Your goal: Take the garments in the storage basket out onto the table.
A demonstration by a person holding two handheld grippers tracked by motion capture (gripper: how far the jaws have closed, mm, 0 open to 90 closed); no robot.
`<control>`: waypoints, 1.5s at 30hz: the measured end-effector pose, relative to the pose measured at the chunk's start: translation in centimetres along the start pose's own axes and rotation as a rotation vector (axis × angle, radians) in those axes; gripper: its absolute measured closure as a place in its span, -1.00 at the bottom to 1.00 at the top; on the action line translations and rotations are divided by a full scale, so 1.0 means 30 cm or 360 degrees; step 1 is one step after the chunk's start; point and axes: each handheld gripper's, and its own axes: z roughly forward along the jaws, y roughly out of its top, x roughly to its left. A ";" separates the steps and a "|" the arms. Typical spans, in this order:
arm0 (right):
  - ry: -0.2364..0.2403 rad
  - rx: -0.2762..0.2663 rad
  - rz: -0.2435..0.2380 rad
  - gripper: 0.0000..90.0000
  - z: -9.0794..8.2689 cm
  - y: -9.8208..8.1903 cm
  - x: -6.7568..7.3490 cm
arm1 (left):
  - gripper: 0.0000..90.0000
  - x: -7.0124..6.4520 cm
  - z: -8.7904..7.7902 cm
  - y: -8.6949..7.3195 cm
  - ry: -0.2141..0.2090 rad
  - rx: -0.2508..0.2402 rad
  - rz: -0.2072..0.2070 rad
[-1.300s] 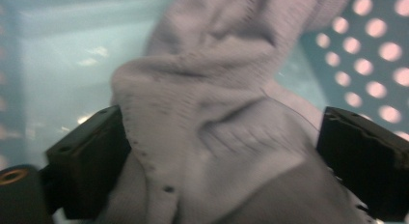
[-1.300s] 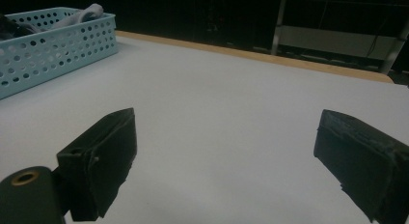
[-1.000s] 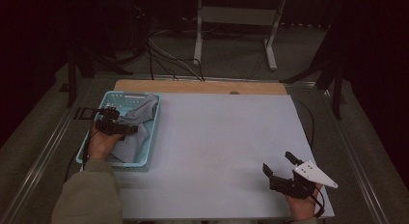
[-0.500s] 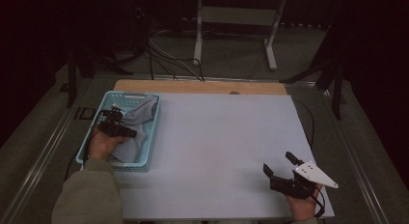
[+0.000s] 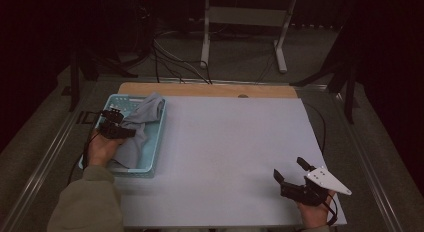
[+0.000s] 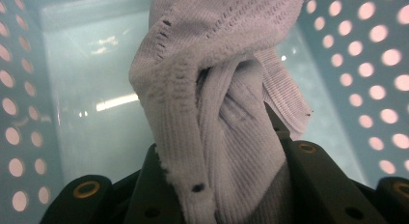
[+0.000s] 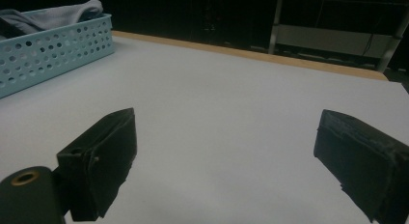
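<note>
A pale grey knitted cloth [image 5: 142,123] lies bunched in a light blue perforated basket [image 5: 156,142] at the table's left side. My left gripper [image 5: 116,126] sits inside the basket, shut on a fold of that cloth [image 6: 212,127], which rises between its jaws and hides the fingertips. The basket's holed walls [image 6: 371,69] surround it. My right gripper [image 5: 291,170] rests near the table's front right corner, open, with nothing but bare white tabletop between its fingers [image 7: 103,159]. The basket [image 7: 53,48] with the cloth [image 7: 58,14] shows far off to its left.
A white sheet [image 5: 230,152] covers the table, with a wooden strip [image 5: 210,89] along the far edge. Beyond it stand a white metal frame [image 5: 245,22] and cables on a dark floor.
My left gripper has shifted slightly right and up in the basket, gathering the cloth, which now bunches higher toward the basket's far right corner. The right gripper has stayed put.
</note>
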 end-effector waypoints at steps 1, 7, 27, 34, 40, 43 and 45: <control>-0.0001 0.0000 0.0001 -0.82 -0.001 0.000 0.000 | 0.58 -0.005 -0.007 0.000 0.0004 -0.0019 0.0009; -0.0006 -0.0003 0.0007 -0.82 -0.003 0.000 -0.004 | 0.59 -0.014 -0.052 -0.001 0.0000 -0.0122 0.0035; -0.0011 -0.0010 0.0013 -0.82 -0.003 0.000 -0.004 | 0.59 -0.050 -0.134 0.007 -0.0011 -0.0318 0.0110; -0.0012 -0.0011 0.0018 -0.82 -0.006 -0.001 -0.006 | 0.59 -0.063 -0.158 0.018 -0.0013 -0.0364 0.0130; -0.0009 -0.0009 0.0018 -0.82 -0.005 0.000 -0.005 | 0.59 -0.072 -0.184 0.026 -0.0020 -0.0400 0.0148; -0.0008 -0.0011 0.0018 -0.82 -0.005 0.000 -0.005 | 0.59 -0.075 -0.194 0.030 -0.0018 -0.0411 0.0156; -0.0008 -0.0011 0.0019 -0.82 -0.005 -0.001 -0.006 | 0.59 -0.077 -0.199 0.031 -0.0024 -0.0420 0.0159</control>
